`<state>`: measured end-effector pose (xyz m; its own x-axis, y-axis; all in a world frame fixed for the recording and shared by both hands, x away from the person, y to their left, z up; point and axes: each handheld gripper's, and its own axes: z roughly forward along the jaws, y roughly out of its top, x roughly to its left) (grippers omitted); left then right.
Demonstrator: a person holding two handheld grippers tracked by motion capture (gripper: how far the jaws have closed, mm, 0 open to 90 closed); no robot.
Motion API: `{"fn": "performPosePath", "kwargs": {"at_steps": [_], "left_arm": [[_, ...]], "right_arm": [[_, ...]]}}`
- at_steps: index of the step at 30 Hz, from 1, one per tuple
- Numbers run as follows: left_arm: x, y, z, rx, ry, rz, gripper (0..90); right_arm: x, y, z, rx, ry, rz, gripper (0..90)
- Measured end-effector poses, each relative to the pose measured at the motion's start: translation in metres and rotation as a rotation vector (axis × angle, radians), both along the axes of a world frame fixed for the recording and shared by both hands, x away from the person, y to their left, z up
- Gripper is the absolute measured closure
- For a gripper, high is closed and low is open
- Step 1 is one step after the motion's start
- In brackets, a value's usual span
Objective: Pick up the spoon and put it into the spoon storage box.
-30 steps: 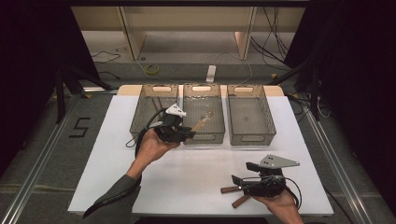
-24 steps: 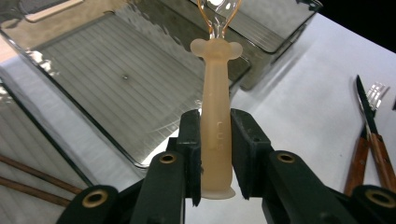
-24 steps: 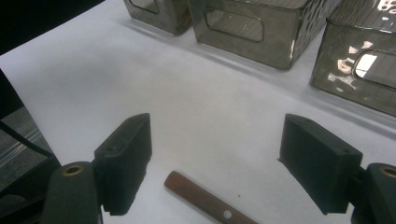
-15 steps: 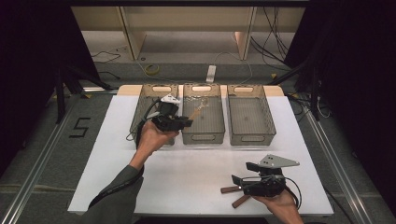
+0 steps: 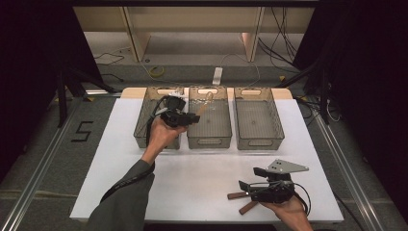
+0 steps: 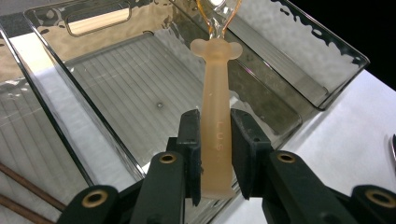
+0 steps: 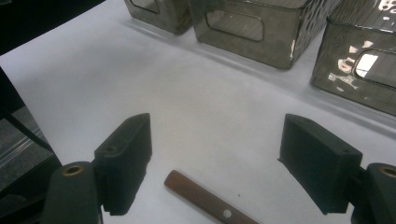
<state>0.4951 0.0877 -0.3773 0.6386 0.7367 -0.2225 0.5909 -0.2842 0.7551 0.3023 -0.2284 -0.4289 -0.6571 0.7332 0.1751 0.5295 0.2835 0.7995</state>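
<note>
Your left gripper has carried the peach-handled whisk forward from the left bin to above the middle bin. Jaws clamped on the handle, wire head out front, clear of the bin floor. Looks ready to lower and release there. Right bin has nothing in it. Your right gripper hasn't moved: jaws wide apart, nothing held, low over the brown-handled utensil lying on the table. Likely the next pick.
</note>
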Motion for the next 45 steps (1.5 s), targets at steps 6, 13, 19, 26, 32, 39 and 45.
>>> {"fn": "performPosePath", "kwargs": {"at_steps": [6,13,19,26,32,39,45], "left_arm": [[0.009,-0.005,-0.005,0.02,0.019,0.013,74.1],[0.016,-0.009,-0.008,0.028,0.036,0.031,74.0],[0.019,-0.014,-0.011,0.043,0.043,0.034,74.0],[0.024,-0.015,-0.014,0.034,0.06,0.047,73.9],[0.026,-0.019,-0.018,0.047,0.08,0.045,73.6],[0.027,-0.023,-0.019,0.027,0.113,0.038,58.9],[0.02,-0.023,-0.006,0.0,0.087,0.045,43.6]], "right_arm": [[0.0,0.0,0.0,-0.002,0.0,0.002,25.9],[0.0,0.0,0.0,0.001,-0.002,0.002,25.9],[0.0,0.0,0.0,0.0,0.0,0.003,25.9],[0.0,0.0,0.0,0.0,0.002,0.005,26.0],[0.0,0.0,0.0,0.003,0.001,0.005,26.0],[0.0,0.0,0.0,0.002,0.001,0.006,26.0],[0.0,0.0,0.0,0.001,0.002,0.005,26.0]]}}
